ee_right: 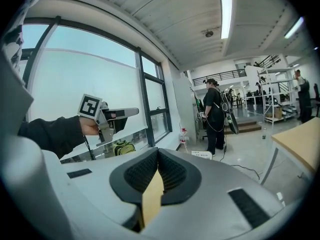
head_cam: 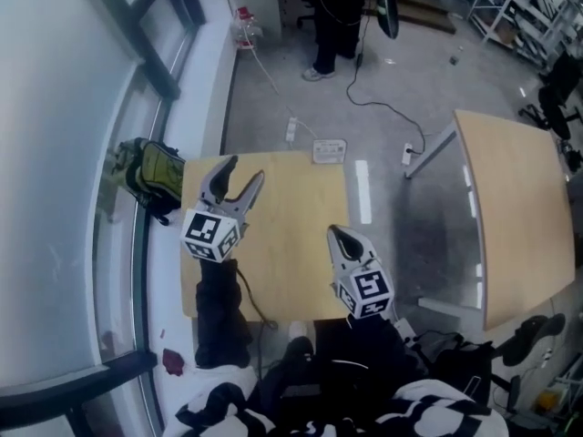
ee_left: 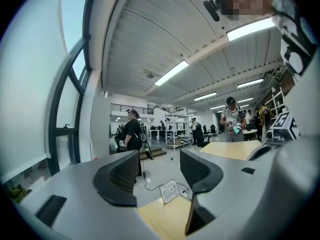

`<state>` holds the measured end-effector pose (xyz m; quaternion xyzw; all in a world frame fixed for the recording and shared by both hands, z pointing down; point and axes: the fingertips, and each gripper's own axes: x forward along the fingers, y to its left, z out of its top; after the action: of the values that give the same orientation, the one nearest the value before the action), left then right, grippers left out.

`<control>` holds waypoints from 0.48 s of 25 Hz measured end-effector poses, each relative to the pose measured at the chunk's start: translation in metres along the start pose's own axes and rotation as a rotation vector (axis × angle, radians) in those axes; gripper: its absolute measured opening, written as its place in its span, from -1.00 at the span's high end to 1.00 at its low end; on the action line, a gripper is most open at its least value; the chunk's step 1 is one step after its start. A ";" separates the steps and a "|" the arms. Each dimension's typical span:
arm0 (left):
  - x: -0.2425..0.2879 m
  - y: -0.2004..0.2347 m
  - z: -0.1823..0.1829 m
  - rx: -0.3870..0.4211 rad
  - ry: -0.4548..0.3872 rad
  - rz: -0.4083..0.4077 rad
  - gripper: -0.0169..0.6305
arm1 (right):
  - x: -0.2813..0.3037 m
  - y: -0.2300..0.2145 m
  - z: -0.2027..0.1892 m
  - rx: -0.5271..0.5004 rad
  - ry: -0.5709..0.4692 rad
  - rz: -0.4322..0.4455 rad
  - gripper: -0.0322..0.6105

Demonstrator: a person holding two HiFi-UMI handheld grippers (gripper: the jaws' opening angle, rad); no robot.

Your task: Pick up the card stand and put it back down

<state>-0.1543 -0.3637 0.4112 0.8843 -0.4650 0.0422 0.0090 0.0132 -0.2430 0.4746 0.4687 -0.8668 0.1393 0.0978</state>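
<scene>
The card stand (head_cam: 330, 150) is a small white printed card standing at the far edge of the light wooden table (head_cam: 282, 253). My left gripper (head_cam: 244, 171) hangs over the table's far left part, open, with nothing between its jaws. In the left gripper view (ee_left: 160, 173) the card stand (ee_left: 169, 190) shows far off between the jaws, at the table's edge (ee_left: 165, 219). My right gripper (head_cam: 335, 234) is over the table's right side, nearer to me, jaws together and empty. In the right gripper view (ee_right: 158, 156) the card stand (ee_right: 202, 154) shows just beyond the tips, and the left gripper (ee_right: 107, 116) is raised at the left.
A green backpack (head_cam: 150, 173) lies by the window at the table's left. A second wooden table (head_cam: 515, 208) stands to the right across a strip of grey floor. A person (head_cam: 337, 16) stands beyond, with a cable (head_cam: 383, 107) trailing over the floor.
</scene>
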 end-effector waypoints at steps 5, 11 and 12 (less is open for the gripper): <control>-0.056 -0.036 0.028 -0.052 -0.070 0.048 0.14 | -0.022 0.026 0.012 -0.044 -0.054 -0.008 0.89; -0.108 -0.079 0.041 -0.022 -0.072 0.130 0.24 | -0.057 0.058 0.026 -0.079 -0.108 -0.021 0.89; -0.115 -0.086 0.039 -0.010 -0.062 0.141 0.33 | -0.062 0.064 0.027 -0.085 -0.116 -0.020 0.89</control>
<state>-0.1460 -0.2231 0.3644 0.8502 -0.5263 0.0131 -0.0037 -0.0080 -0.1701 0.4215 0.4800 -0.8714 0.0741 0.0686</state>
